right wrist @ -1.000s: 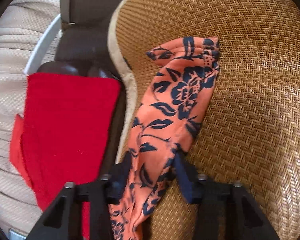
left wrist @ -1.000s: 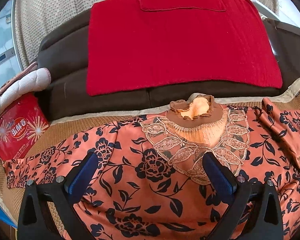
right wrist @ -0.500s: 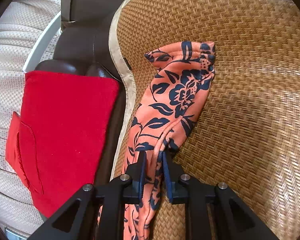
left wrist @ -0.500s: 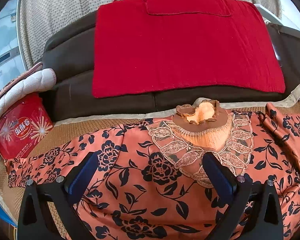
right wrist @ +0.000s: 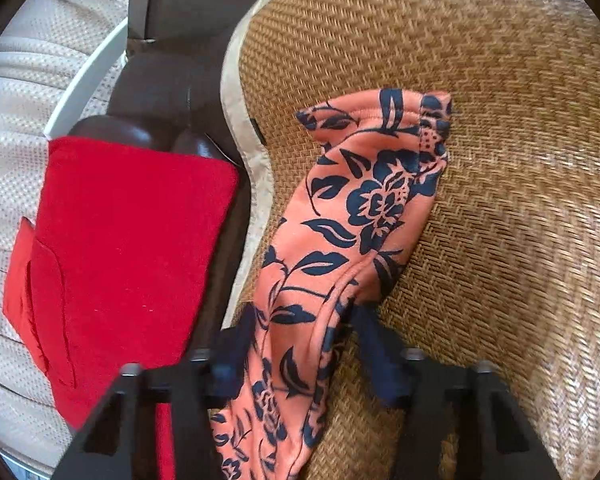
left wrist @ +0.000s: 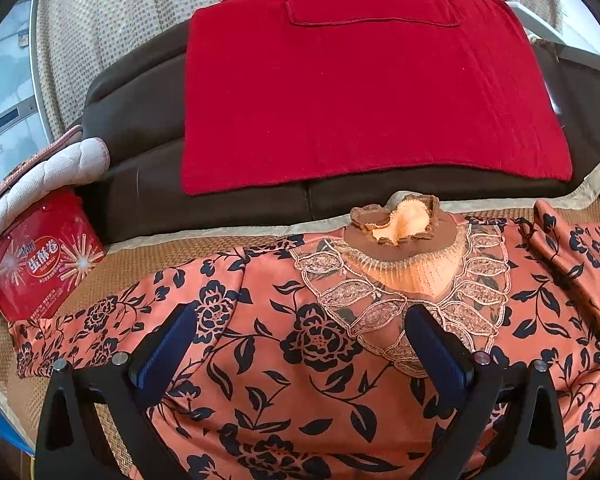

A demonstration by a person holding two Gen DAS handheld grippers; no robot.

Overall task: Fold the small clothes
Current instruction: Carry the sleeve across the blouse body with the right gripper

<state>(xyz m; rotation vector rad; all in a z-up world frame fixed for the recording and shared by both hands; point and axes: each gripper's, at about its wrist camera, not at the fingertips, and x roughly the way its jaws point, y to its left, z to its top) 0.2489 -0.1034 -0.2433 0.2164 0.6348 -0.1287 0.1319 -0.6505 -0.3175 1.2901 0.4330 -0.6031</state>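
An orange blouse (left wrist: 320,340) with dark blue flowers and a brown lace collar (left wrist: 400,224) lies spread face up on a woven mat (left wrist: 180,248). My left gripper (left wrist: 300,314) hovers open over its chest, holding nothing. In the right wrist view, the blouse's right sleeve (right wrist: 364,208) lies bunched on the mat (right wrist: 500,160), its cuff pointing away. My right gripper (right wrist: 300,316) straddles the near part of that sleeve. Its jaws are opening, and the cloth sits loosely between the blurred fingers.
A red cloth (left wrist: 360,92) hangs over the dark brown sofa back (left wrist: 140,120) behind the mat, also seen in the right view as a red cloth (right wrist: 128,240). A red tin (left wrist: 40,256) and a white quilted pad (left wrist: 48,168) sit at far left.
The right gripper closed on the sleeve half a second ago and has since spread its jaws again; the sleeve has hardly shifted. The left gripper has kept still and open.
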